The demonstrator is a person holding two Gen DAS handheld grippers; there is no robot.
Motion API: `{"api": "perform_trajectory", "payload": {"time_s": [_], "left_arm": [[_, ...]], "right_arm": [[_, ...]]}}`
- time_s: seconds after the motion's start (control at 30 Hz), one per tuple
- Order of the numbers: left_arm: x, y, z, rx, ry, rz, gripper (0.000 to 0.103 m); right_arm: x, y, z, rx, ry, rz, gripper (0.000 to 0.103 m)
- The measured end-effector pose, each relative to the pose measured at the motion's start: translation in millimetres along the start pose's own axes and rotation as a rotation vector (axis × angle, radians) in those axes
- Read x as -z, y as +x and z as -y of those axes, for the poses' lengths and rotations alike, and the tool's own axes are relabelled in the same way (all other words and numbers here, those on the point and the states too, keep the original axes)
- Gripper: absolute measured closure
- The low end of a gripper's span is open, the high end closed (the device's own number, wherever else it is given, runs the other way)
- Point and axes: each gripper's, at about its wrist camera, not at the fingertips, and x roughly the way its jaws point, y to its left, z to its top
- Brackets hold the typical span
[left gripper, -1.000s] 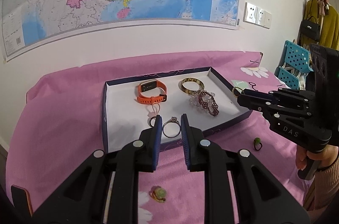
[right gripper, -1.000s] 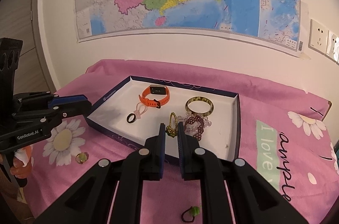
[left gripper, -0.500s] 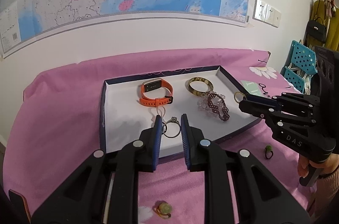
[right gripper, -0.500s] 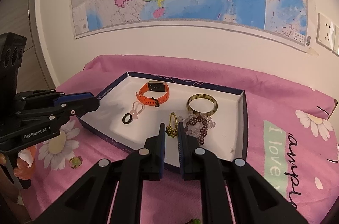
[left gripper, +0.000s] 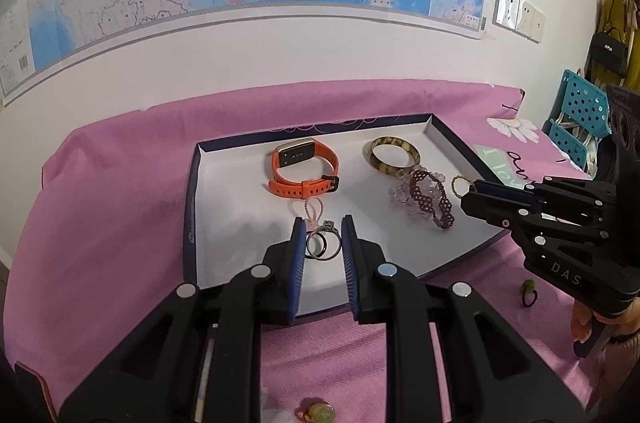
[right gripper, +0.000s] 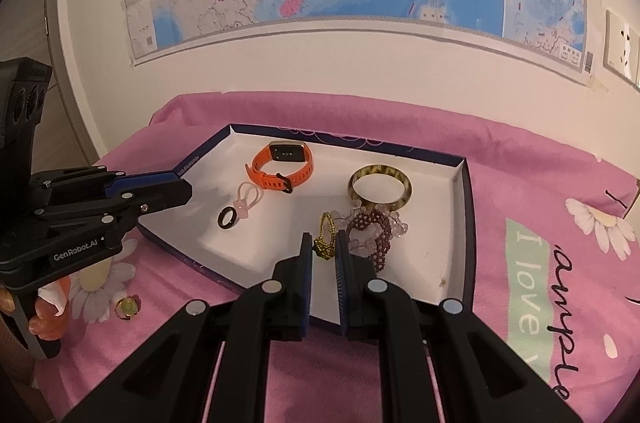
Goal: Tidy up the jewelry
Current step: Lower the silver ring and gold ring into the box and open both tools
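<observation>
Both our grippers have drifted closer over the box lid point(left gripper: 192, 199): left gripper point(left gripper: 323, 243) grasping the silver ring point(left gripper: 323, 242), right gripper point(right gripper: 322, 247) grasping the gold beaded ring point(right gripper: 325, 235), near the tortoiseshell bangle's point(right gripper: 380, 187) seven o'clock; placement looks imminent.

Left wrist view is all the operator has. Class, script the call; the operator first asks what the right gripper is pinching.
Observer: The right gripper is shut on a gold beaded ring, upright between its pads.
Operator: Anything behind the silver ring in my left gripper?
Observer: A black ring lies in the tray beside the pink loop.
Operator: What's below my camera?
Observer: A hand grips the left gripper's handle.
</observation>
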Motion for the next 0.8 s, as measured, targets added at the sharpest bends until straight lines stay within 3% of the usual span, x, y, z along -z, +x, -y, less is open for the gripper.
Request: {"api": "perform_trajectory", "payload": {"time_s": [0.8], "left_arm": [[6.1, 26.0, -3.8, 0.002, -0.029, -0.074, 0.085]], "right_arm": [[5.4, 25.0, 5.0, 0.008, 0.023, -0.071, 0.093]]}}
